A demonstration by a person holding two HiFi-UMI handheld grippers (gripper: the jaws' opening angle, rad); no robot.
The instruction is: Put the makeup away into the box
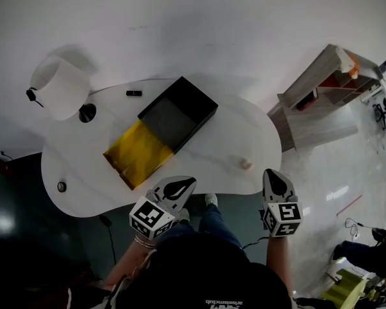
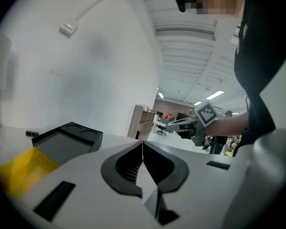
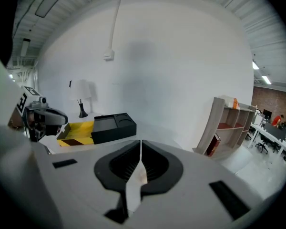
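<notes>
Tongs on both sides are pressed together and carry nothing; your left tongs (image 1: 180, 185) and right tongs (image 1: 275, 180) hover at the near edge of the white worktop (image 1: 244, 127). Makeup lies loose on it: a small pale piece (image 1: 246, 164) just ahead of the right tongs, and a black tube (image 1: 134, 93) near the far edge, left of the open black box (image 1: 202, 95). Both look light, hard and smooth, likely to skid on the glossy top, so pinch each across its middle.

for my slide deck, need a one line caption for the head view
Shut, empty left gripper and right gripper at the near edge of a white table with a black box
</notes>
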